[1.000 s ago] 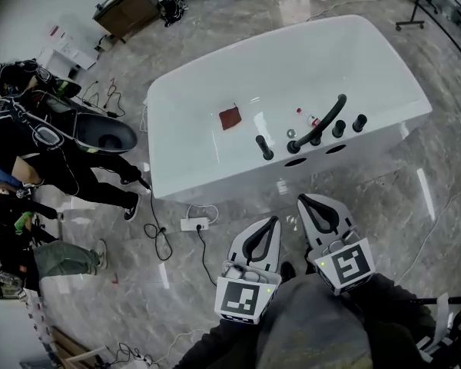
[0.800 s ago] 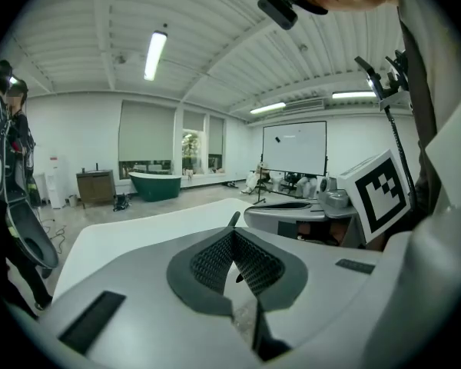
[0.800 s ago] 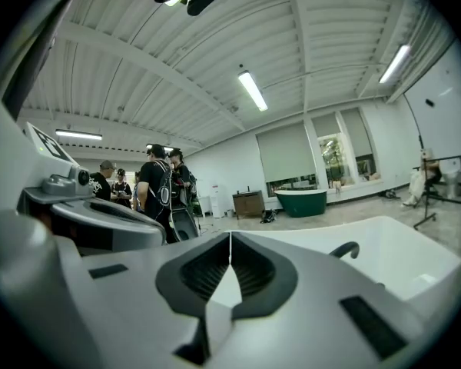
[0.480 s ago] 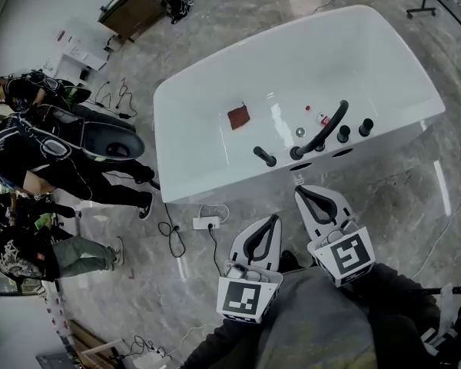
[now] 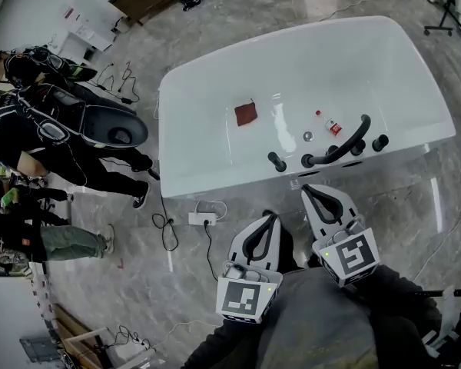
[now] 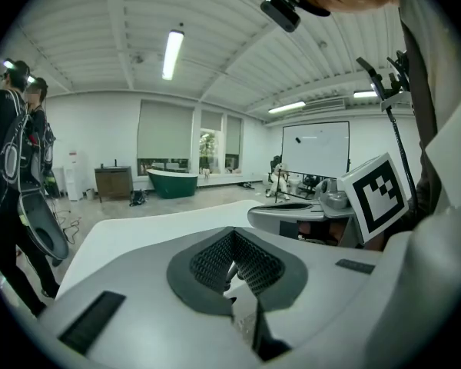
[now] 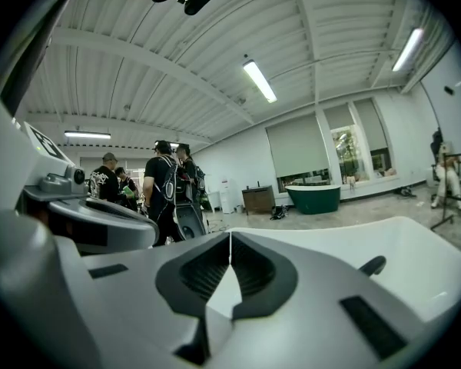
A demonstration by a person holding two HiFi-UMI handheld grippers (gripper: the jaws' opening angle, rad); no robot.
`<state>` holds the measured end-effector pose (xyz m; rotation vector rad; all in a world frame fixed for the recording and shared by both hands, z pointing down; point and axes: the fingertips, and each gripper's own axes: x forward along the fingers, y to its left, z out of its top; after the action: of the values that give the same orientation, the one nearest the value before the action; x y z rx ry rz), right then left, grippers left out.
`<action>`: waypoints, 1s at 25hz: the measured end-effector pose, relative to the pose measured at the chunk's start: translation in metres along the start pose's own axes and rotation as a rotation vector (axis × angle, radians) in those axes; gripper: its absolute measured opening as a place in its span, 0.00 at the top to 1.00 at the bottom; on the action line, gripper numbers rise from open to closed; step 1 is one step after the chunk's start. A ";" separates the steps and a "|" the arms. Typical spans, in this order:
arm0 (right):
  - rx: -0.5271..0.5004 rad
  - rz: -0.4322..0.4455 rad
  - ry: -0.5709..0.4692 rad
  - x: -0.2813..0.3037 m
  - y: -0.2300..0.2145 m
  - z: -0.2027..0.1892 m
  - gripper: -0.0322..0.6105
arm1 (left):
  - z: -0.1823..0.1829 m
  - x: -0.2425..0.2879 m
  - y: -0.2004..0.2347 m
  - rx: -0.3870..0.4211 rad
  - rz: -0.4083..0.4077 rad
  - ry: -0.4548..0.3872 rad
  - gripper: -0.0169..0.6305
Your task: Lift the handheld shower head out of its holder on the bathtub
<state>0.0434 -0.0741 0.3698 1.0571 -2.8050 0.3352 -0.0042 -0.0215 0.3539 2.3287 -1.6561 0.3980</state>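
Note:
A white bathtub (image 5: 215,91) carries a row of black fittings on its near rim. The handheld shower head (image 5: 276,161) is a short black wand standing in its holder at the left of that row. Beside it are a long curved spout (image 5: 339,147) and two knobs (image 5: 380,142). My left gripper (image 5: 271,218) hangs shut and empty over the floor, short of the tub. My right gripper (image 5: 307,190) is also shut and empty, its tip just below the rim under the spout's base. In the right gripper view a black fitting (image 7: 373,265) rises from the rim beyond the closed right gripper (image 7: 230,237).
Inside the tub lie a red cloth (image 5: 246,114), a small bottle (image 5: 332,126) and the drain (image 5: 307,136). A power strip (image 5: 198,219) with cables lies on the floor by the tub's near left corner. Several people (image 5: 31,129) stand at the left.
The tub has come nearer in the head view. Both grippers have moved forward toward its near rim, still shut.

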 end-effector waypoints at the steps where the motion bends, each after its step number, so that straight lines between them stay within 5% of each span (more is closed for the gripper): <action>1: -0.007 -0.003 0.006 0.006 0.000 0.000 0.94 | 0.000 0.003 0.006 -0.005 -0.002 -0.005 0.97; 17: -0.057 -0.109 0.071 0.146 0.000 0.012 0.94 | 0.012 0.067 0.146 -0.068 -0.127 -0.029 0.97; 25: -0.095 -0.201 0.105 0.177 -0.007 0.020 0.88 | 0.012 0.087 0.182 -0.115 -0.211 -0.029 0.97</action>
<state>-0.0852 -0.1965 0.3864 1.2476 -2.5675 0.2256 -0.1483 -0.1604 0.3831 2.4009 -1.3875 0.2218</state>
